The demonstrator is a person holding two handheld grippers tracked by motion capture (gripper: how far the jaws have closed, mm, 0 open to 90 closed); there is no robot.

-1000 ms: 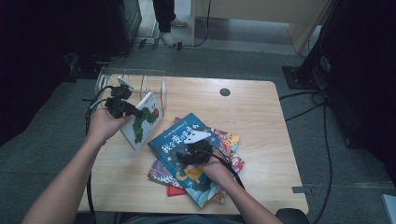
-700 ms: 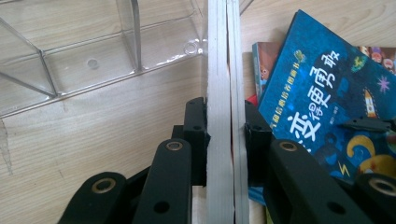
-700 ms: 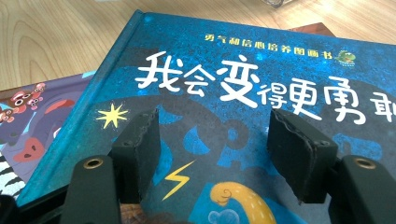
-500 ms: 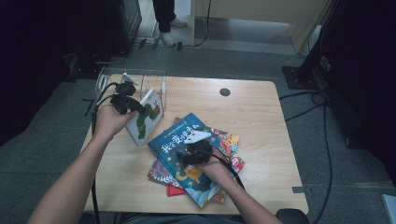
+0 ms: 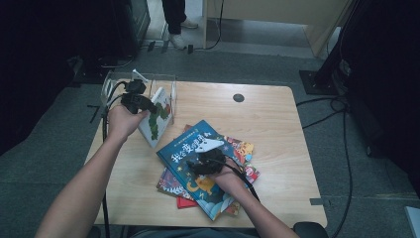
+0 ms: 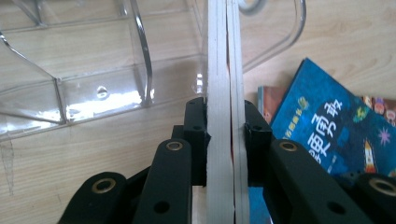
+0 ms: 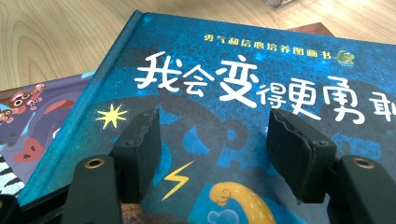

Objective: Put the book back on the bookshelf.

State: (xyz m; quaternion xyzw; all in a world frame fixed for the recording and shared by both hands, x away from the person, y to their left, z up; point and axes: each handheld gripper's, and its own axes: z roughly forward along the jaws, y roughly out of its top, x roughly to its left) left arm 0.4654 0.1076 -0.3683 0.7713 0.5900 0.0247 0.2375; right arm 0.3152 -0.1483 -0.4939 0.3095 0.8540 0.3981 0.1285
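My left gripper (image 5: 143, 106) is shut on a thin white picture book (image 5: 156, 119), held on edge and tilted at the mouth of a clear plastic book rack (image 5: 111, 82). In the left gripper view the book's page edges (image 6: 225, 93) run up between the two jaws of that gripper (image 6: 225, 135), and the rack's dividers (image 6: 140, 51) lie just beyond. My right gripper (image 5: 200, 161) rests open over a blue picture book (image 5: 190, 148) on top of a stack; in the right gripper view that gripper (image 7: 212, 144) has its jaws spread above the blue cover (image 7: 243, 84).
Several more picture books (image 5: 242, 148) lie fanned under the blue one near the table's front. The wooden table (image 5: 267, 119) has a round cable hole (image 5: 238, 97) at the back. Cables (image 5: 341, 124) trail on the floor to the right.
My left gripper has carried the white book a little back and to the left, closer to the clear rack. The right gripper has stayed over the blue book.
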